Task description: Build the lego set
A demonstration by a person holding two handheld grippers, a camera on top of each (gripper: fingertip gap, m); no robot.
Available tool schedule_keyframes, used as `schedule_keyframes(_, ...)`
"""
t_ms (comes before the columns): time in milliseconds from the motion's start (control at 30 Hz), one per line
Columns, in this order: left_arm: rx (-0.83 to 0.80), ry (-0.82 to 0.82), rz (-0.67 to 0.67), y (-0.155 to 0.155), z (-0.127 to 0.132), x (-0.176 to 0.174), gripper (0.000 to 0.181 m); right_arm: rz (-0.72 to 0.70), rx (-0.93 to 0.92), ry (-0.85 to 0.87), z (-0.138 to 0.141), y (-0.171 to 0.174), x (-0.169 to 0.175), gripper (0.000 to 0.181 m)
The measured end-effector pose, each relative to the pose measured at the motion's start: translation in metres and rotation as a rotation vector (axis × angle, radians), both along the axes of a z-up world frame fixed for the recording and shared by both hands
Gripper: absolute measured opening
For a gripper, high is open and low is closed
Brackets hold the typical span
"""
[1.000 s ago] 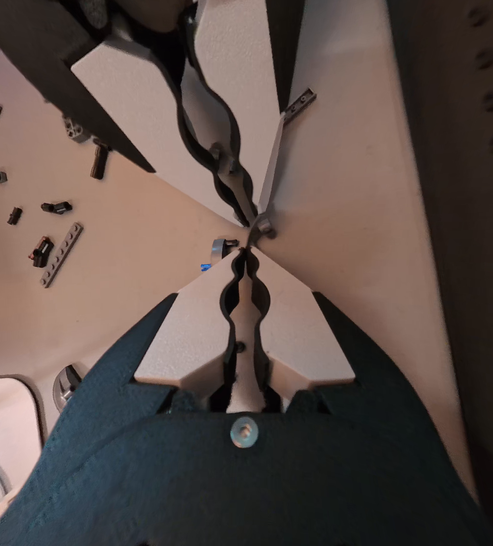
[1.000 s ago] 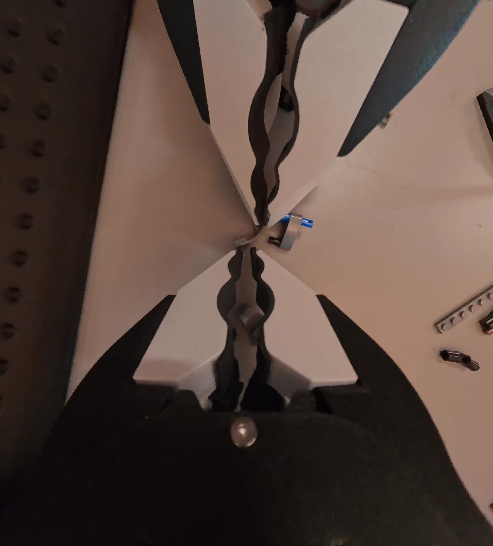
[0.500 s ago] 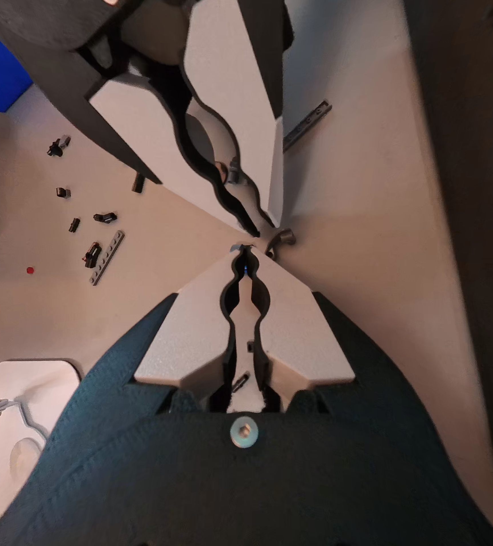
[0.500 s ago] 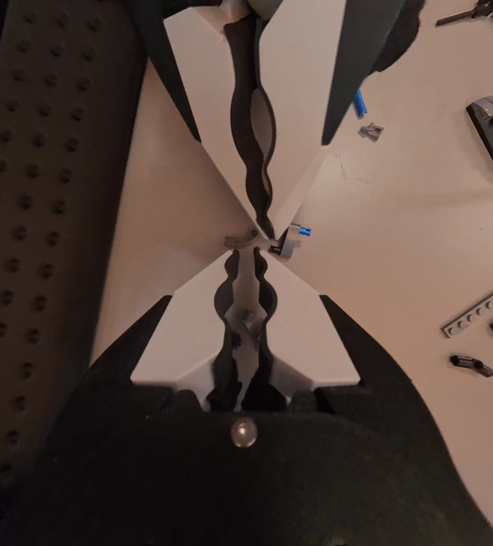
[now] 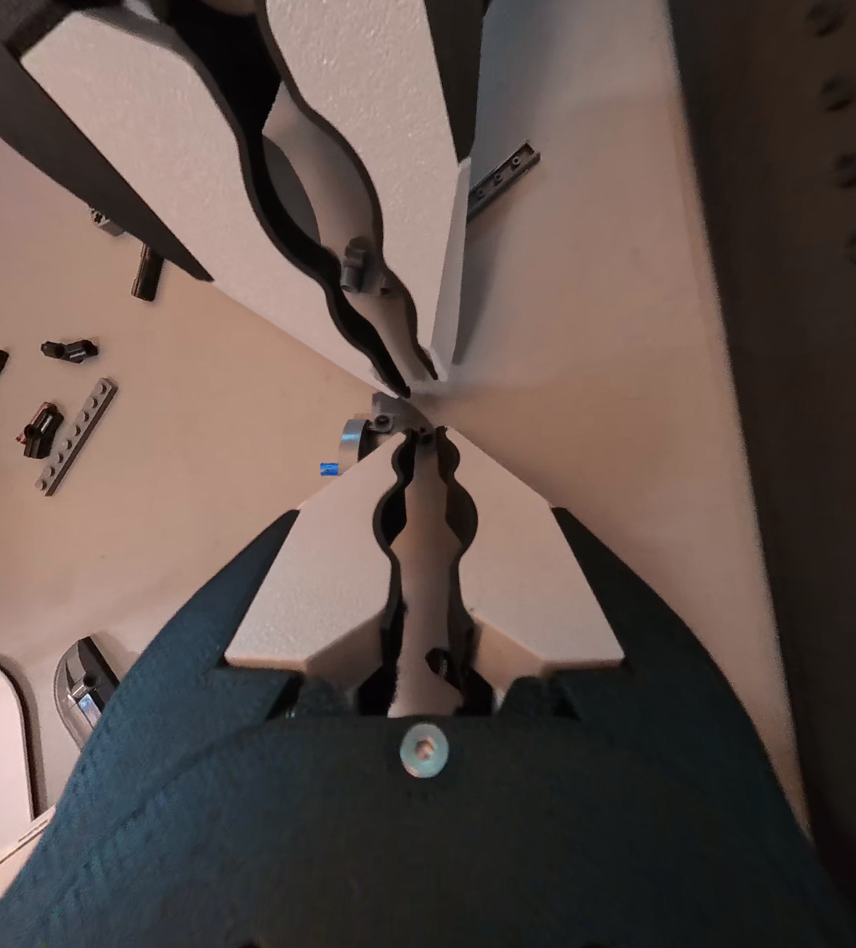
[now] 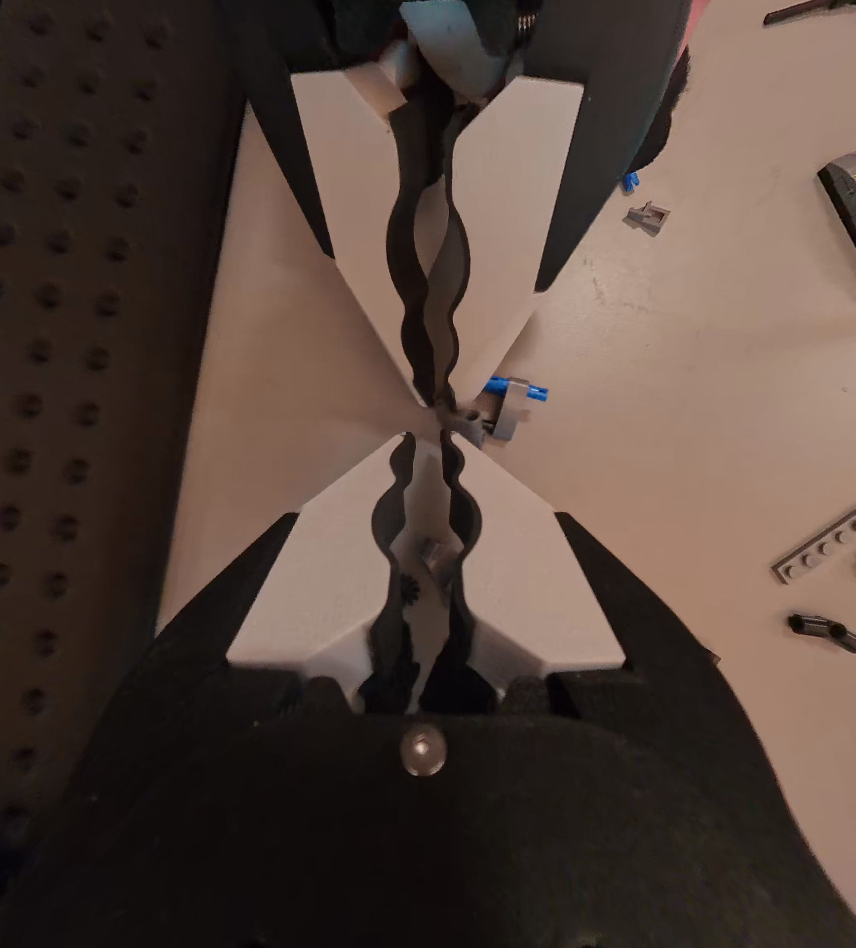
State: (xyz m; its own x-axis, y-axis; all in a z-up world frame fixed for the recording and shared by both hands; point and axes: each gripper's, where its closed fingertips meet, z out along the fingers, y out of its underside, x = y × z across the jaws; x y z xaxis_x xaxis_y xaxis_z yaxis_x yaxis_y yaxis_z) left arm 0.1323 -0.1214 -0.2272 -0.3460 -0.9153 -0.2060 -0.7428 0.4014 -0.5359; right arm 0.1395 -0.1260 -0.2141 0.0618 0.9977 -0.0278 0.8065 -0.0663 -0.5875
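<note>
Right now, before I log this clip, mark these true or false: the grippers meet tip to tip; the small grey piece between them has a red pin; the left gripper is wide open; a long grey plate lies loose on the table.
1. The grippers meet tip to tip. True: the left gripper and the right gripper face each other, tips nearly touching, above the table.
2. The small grey piece has a red pin. False: the grey piece carries a blue pin.
3. The left gripper is wide open. False: it is closed on the grey piece.
4. A long grey plate lies loose. True: the long grey plate lies on the table, apart from both grippers.
</note>
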Motion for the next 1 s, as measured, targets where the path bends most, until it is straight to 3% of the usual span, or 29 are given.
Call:
schedule_keyframes(600, -0.076, 0.003, 0.054, 0.003, -0.001, 0.001, 0.006, -0.023, 0.009, -0.004, -0.002, 0.005, 0.000, 0.010)
schedule_keyframes(1000, -0.083, 0.025, -0.022, -0.009, 0.000, -0.005, 0.005, -0.035, 0.025, 0.001, 0.000, 0.009, 0.002, 0.011)
